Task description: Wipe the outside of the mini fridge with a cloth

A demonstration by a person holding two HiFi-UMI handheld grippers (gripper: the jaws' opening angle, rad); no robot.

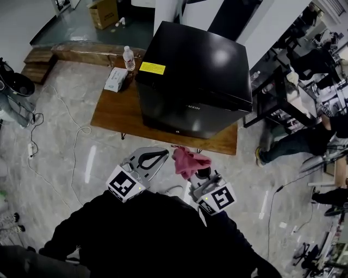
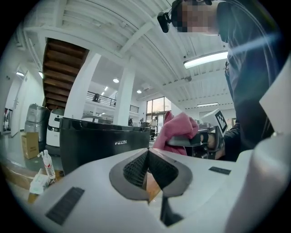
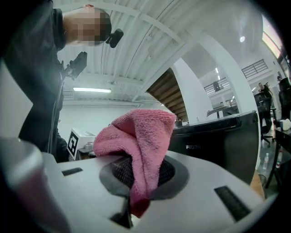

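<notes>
Fingers of the right gripper (image 3: 138, 182) pinched the pink cloth (image 1: 189, 160), ready to wipe the mini fridge (image 1: 196, 76) at 12 o'clock; the left gripper (image 2: 148, 157) was closed on nothing.

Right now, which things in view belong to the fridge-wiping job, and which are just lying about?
Job in hand:
- mini fridge, black, standing on the table
- pink cloth, pinched in the right claw
- left claw, shut and empty

Just lying about:
- water bottle and white packet on the table beside the fridge
- cardboard box farther back
</notes>
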